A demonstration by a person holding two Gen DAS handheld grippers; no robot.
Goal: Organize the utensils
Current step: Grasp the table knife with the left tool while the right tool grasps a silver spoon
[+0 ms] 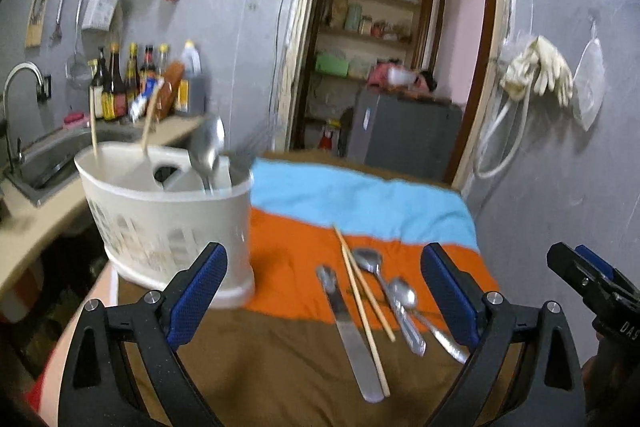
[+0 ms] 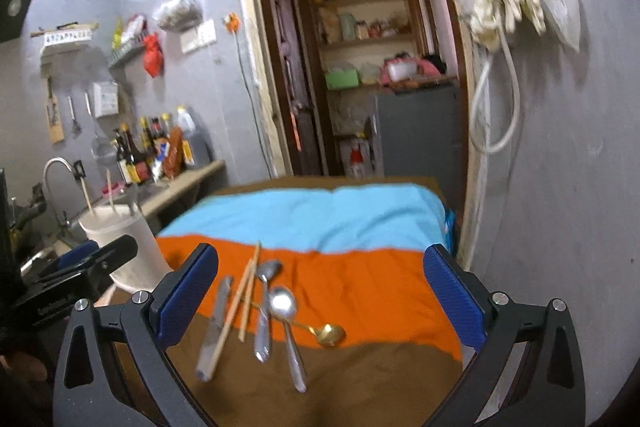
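Observation:
A white utensil caddy stands at the table's left, holding two chopsticks and a metal spoon; it also shows in the right wrist view. On the striped cloth lie a flat metal knife, a chopstick pair, two silver spoons and, in the right wrist view, a gold spoon. My left gripper is open and empty, above the table beside the caddy. My right gripper is open and empty over the loose utensils.
The cloth has blue, orange and brown bands. A sink with tap and sauce bottles stand at left. A doorway lies beyond the table. Gloves and a hose hang on the right wall.

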